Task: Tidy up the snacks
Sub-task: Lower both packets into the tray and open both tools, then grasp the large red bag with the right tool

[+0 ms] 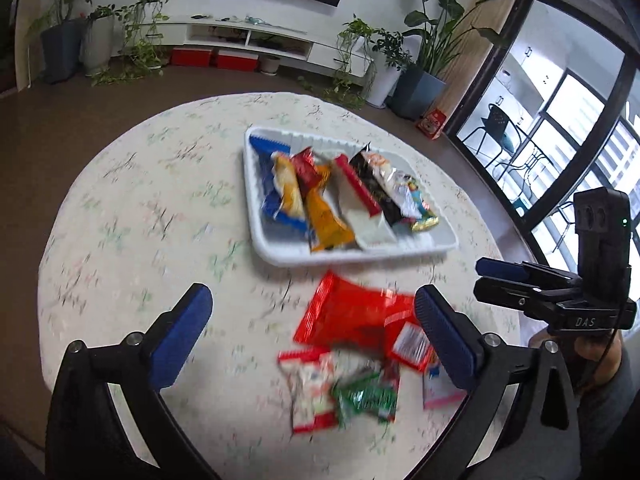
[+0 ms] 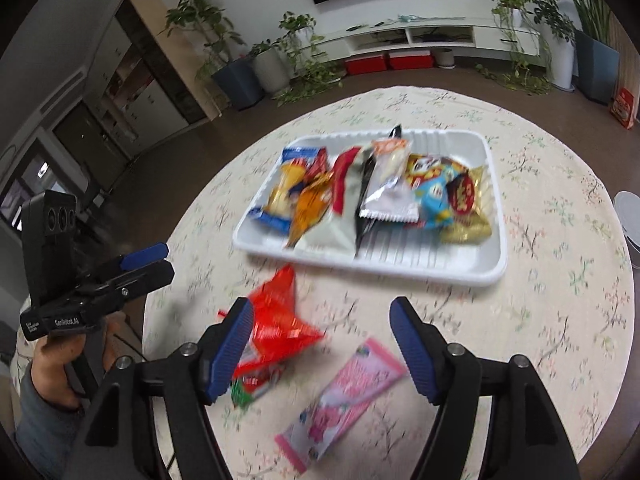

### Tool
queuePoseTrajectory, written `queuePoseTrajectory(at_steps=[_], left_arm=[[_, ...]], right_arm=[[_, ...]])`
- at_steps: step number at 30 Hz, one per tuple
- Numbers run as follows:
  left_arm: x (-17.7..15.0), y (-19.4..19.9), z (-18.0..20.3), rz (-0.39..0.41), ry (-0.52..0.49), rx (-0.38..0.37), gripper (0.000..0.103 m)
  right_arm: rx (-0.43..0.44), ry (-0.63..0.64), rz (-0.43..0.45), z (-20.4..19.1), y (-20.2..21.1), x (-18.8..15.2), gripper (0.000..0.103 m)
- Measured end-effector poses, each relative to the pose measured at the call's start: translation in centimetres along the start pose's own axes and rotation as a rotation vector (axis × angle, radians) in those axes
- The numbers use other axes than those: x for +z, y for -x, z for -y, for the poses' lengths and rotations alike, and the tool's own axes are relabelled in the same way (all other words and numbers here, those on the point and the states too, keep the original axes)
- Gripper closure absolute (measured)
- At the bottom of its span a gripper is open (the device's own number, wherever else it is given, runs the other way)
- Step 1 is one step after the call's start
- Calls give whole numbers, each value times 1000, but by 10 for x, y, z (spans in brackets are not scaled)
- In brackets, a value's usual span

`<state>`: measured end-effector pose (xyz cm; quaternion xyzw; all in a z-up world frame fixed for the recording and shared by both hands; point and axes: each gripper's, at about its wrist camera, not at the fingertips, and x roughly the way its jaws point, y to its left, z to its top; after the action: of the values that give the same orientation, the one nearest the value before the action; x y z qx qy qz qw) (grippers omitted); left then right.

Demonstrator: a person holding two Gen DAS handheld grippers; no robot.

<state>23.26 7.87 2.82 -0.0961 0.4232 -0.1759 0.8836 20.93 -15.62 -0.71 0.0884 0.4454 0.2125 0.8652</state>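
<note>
A white tray [image 1: 272, 254] [image 2: 492, 268] in the middle of the round table holds several snack packets in a row. Loose snacks lie in front of it: a red bag [image 1: 352, 316] [image 2: 280, 320], a white-and-red packet [image 1: 310, 390], a green packet [image 1: 366, 396] and a pink packet [image 2: 348, 396]. My left gripper [image 1: 312, 332] is open above the loose pile, empty. My right gripper [image 2: 322, 344] is open above the table, between the red bag and the pink packet, empty. Each gripper shows from the side in the other's view, the right [image 1: 496, 276] and the left [image 2: 156, 260].
The table [image 1: 140, 200] has a floral cloth and a curved edge close to both grippers. A white round object [image 2: 628, 216] sits at the right table edge. Potted plants, a TV cabinet and red boxes stand on the floor behind.
</note>
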Motion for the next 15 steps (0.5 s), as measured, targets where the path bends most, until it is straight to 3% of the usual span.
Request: queuePoseTrajectory(at_steps=[6, 15], left_arm=[[-57, 29, -1, 53, 55, -5, 0], [-114, 11, 21, -66, 30, 8, 1]], right_arm=[[0, 17, 47, -20, 17, -45, 29], [-16, -125, 78, -8, 23, -106, 29]])
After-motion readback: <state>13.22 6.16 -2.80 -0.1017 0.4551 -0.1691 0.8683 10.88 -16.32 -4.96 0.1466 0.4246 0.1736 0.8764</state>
